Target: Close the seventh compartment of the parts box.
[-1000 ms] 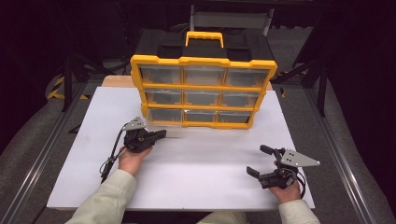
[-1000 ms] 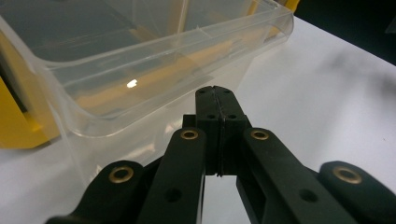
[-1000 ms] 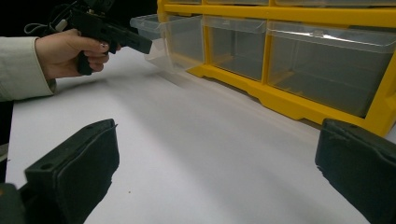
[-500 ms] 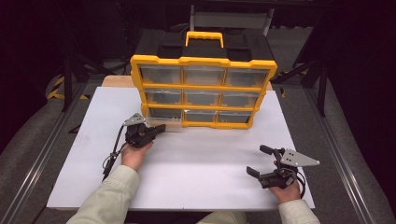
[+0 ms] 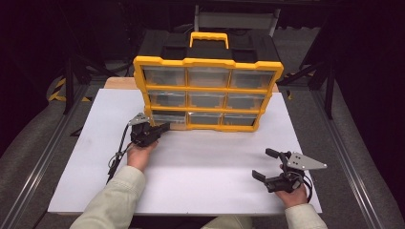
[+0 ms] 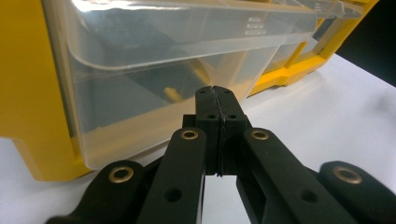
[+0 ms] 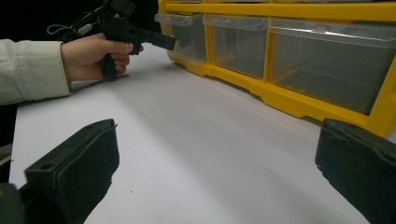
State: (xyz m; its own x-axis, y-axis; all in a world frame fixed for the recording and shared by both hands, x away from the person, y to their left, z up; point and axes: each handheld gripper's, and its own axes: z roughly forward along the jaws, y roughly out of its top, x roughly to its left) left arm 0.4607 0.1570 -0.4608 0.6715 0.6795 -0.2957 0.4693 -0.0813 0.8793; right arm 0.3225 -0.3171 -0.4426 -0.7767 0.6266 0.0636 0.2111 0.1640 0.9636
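Left tool [image 5: 162, 128] had crept closer to the organizer's [image 5: 208, 62] bottom-left drawer [image 6: 177, 70] — jaws pressed together, holding nothing; right tool [image 5: 268, 164] rested on the counter [image 5: 210, 171], jaws wide apart.

**Surroundings of the work surface**

A white board [image 5: 200, 167] is laid over the table, and a strip of bare wood [image 5: 119, 83] is seen at its far left edge. Grey metal rails [image 5: 43, 157] are run along both sides. Yellow-and-black hazard tape [image 5: 59, 90] is seen on the dark floor at the left. A grey chair back [image 5: 236, 19] is placed beyond the table.
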